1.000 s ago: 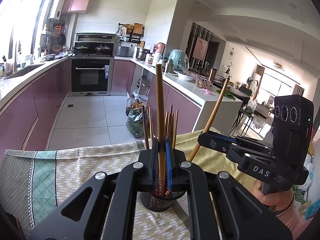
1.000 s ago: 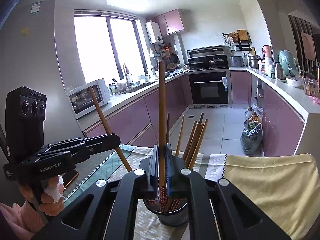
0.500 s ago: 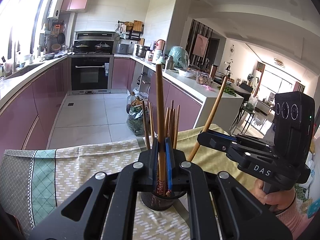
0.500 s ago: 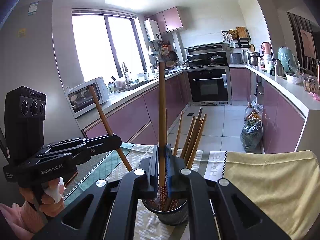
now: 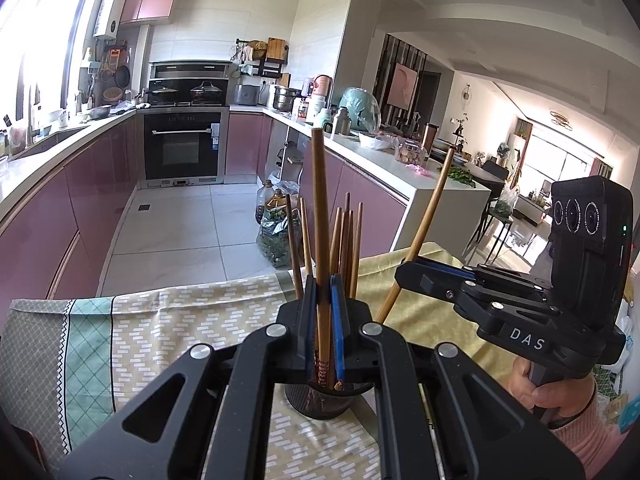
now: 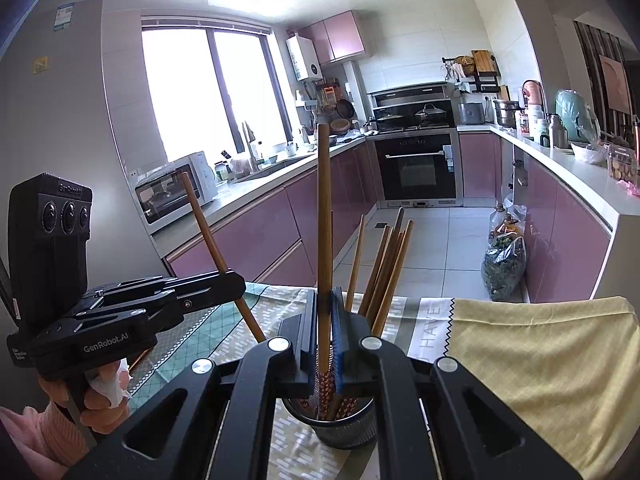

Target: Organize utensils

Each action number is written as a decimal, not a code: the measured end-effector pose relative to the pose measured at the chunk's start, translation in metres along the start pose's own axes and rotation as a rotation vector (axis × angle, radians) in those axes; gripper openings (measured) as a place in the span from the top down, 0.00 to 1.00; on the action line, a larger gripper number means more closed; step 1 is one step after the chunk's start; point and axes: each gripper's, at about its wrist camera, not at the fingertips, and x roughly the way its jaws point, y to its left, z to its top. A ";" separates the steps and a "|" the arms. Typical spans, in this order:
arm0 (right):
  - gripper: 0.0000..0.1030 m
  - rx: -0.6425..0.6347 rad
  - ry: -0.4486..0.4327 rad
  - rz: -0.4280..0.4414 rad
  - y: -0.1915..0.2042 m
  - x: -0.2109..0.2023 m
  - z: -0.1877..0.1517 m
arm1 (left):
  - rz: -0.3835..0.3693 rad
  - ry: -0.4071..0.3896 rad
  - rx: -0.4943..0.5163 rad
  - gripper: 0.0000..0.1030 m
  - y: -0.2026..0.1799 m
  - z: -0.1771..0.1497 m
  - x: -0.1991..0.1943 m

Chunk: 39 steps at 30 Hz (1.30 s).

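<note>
1. Left tongs (image 5: 322,312) clenched on upright chopstick (image 5: 320,220), tip just above holder (image 5: 320,400).
2. Right tongs (image 6: 325,316) gripped another chopstick (image 6: 324,216), upright, directly over holder (image 6: 340,424).

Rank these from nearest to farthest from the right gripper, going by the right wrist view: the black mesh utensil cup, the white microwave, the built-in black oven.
1. Black mesh utensil cup: directly below the right gripper, on the tablecloth.
2. White microwave: on the left counter, partway down the kitchen.
3. Built-in black oven: at the far end, right of centre.
</note>
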 end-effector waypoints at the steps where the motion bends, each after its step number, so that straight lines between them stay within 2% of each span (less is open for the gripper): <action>1: 0.94 0.001 0.001 0.000 0.000 0.000 0.000 | 0.000 0.001 -0.001 0.93 0.000 0.000 0.001; 39: 0.94 0.007 0.010 -0.001 -0.002 0.007 -0.009 | 0.006 0.028 -0.007 0.93 0.006 -0.011 0.010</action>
